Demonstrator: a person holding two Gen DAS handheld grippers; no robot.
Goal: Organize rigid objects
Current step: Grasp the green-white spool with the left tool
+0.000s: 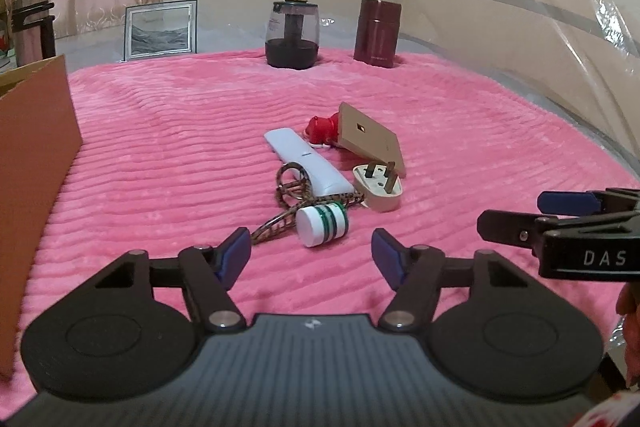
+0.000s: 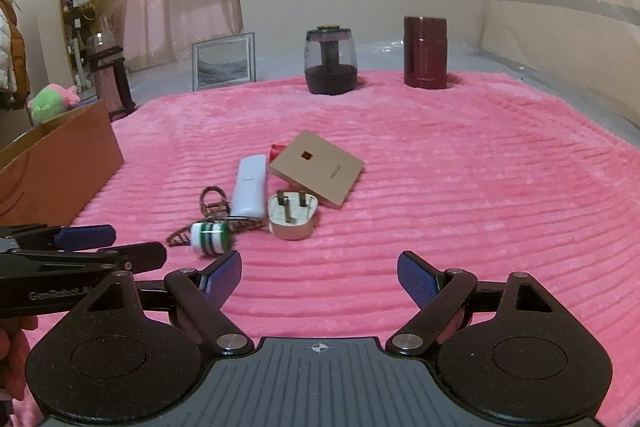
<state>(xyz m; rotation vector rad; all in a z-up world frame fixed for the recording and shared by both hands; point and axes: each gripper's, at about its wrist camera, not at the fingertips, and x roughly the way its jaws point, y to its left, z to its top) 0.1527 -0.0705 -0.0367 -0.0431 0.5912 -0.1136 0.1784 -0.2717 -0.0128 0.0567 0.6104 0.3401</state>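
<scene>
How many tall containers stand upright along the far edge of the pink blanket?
2. A dark glass jar stands at the far middle, and a maroon flask stands to its right. The picture frame to their left is not a container. None looks hidden.

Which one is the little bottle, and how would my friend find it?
Look at the pink blanket and find the small pile in its middle. At the pile's near edge lies the little bottle, tipped on its side. It alone is white with green stripes.
</scene>
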